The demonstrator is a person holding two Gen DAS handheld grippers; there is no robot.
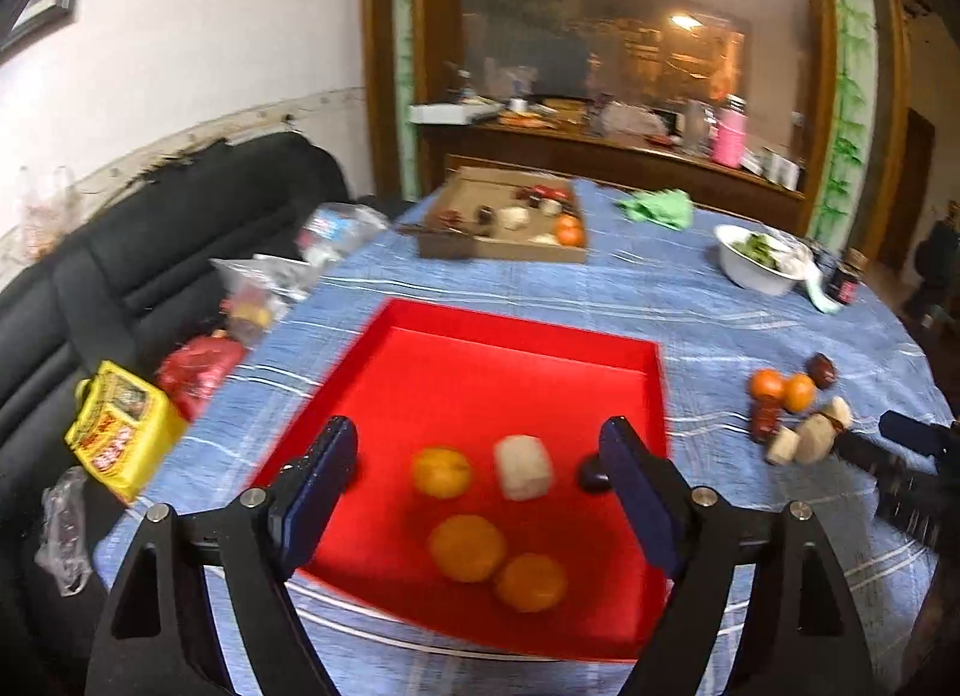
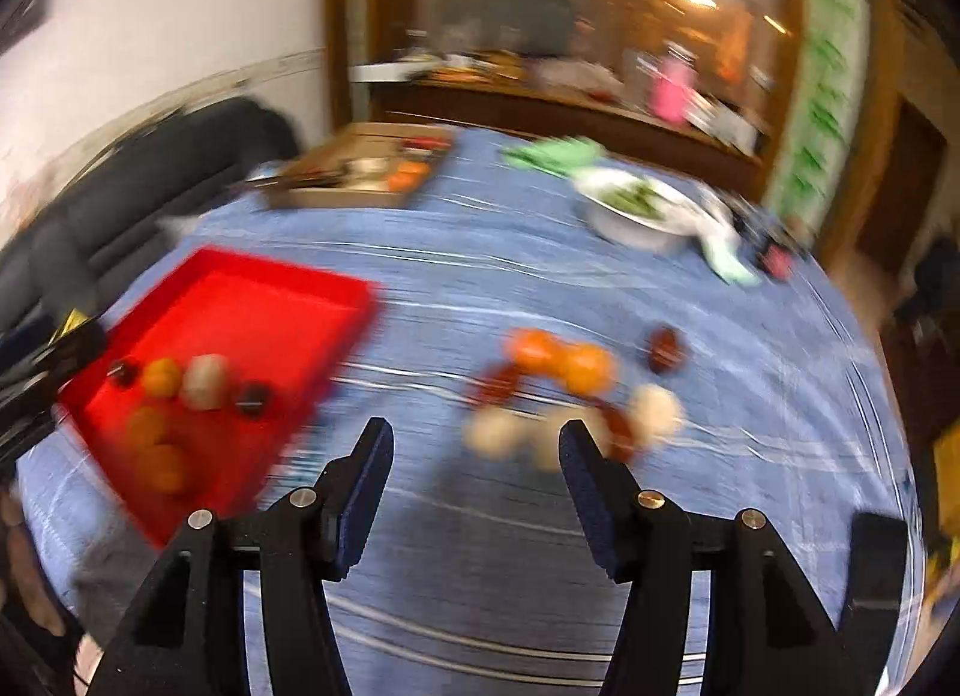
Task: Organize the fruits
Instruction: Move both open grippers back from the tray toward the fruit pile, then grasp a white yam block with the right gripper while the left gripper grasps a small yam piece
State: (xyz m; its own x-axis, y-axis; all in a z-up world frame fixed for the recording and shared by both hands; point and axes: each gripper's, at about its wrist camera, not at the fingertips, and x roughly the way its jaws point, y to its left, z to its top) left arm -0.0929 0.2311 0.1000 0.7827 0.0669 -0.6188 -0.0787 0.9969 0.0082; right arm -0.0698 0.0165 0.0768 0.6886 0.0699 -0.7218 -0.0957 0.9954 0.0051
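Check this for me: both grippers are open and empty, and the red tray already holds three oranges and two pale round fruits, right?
Not quite. The left wrist view shows the red tray holding three oranges but only one pale fruit. Both the left gripper and right gripper are open and empty.

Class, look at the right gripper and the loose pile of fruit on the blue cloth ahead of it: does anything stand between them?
Nothing visible does. The right gripper is open, with only bare tablecloth between it and the fruit pile. The red tray sits off to the left.
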